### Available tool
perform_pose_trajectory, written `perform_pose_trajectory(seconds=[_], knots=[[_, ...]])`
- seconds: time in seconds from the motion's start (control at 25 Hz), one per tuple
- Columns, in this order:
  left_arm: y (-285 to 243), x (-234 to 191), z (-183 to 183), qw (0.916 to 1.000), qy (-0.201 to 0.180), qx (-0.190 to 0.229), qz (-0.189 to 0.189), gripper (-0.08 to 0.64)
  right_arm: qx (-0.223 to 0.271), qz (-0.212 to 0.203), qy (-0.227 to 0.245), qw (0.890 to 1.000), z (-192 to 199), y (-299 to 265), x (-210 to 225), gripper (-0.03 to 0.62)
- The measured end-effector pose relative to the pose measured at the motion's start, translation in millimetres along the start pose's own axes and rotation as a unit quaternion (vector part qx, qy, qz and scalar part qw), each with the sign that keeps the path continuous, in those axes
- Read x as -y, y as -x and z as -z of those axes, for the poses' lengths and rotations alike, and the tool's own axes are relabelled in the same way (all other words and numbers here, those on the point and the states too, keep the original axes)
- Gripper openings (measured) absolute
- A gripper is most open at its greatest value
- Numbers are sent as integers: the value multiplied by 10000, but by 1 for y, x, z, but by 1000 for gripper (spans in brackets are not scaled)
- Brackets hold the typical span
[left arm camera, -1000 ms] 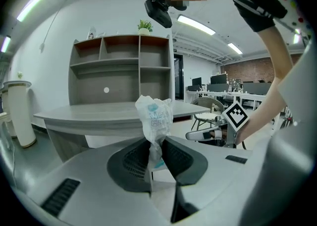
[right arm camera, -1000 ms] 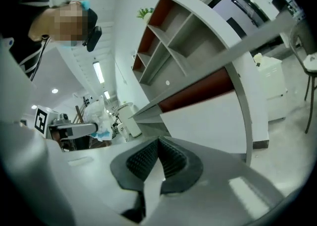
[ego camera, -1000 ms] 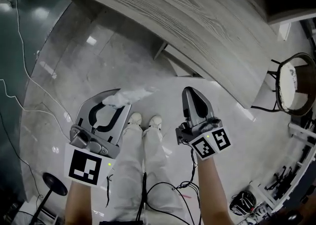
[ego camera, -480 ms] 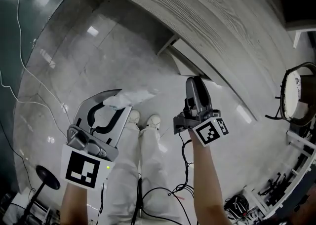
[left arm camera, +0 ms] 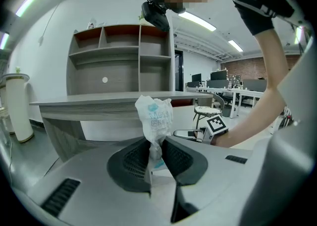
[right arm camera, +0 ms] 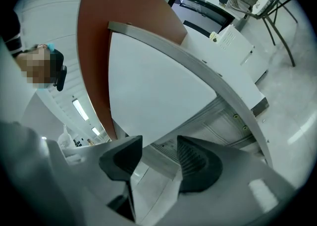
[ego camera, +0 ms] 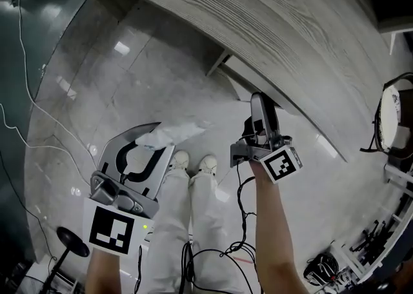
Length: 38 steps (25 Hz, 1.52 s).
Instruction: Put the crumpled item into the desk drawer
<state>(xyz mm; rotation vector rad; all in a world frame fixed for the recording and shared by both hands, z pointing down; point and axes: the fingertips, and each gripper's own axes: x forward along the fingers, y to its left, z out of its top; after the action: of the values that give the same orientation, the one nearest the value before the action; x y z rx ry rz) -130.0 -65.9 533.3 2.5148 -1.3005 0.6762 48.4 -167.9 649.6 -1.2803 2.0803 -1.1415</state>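
Observation:
The crumpled item (left arm camera: 154, 113), a white wrapper with blue print, sticks up out of my left gripper (left arm camera: 157, 141), which is shut on its lower end. In the head view the left gripper (ego camera: 161, 137) hovers low on the left with the wrapper (ego camera: 174, 133) at its tips. My right gripper (ego camera: 260, 102) reaches to the pale drawer unit (ego camera: 248, 78) under the grey wood desk (ego camera: 271, 22). In the right gripper view the right gripper (right arm camera: 159, 140) has its jaws opening, and a grey edge (right arm camera: 157, 159) of the underside crosses the gap, untouched by the pads.
The person's white shoes (ego camera: 193, 160) stand on the glossy grey floor between the grippers. Thin cables (ego camera: 39, 106) trail on the left, and a black stand base (ego camera: 71, 241) is at the lower left. A chair (ego camera: 397, 118) stands right. A shelf unit (left arm camera: 121, 56) rises beyond the desk.
My right gripper has moved forward from above the floor up to the underside of the desk. The left gripper keeps its hold on the wrapper and has barely shifted.

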Motion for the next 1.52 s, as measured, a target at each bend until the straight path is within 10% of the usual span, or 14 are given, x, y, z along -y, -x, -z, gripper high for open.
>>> perform_pose_trajectory(seconds=[0.48,1.52], knots=[[-6,-6,-2,9995,182,-79,-233,72,315,-713,-220,9967,-16,-8,-4,158],[-2,-4,-19,9994,202,180,-213,72,-205,-695,384,9966,11,17,-14,44]])
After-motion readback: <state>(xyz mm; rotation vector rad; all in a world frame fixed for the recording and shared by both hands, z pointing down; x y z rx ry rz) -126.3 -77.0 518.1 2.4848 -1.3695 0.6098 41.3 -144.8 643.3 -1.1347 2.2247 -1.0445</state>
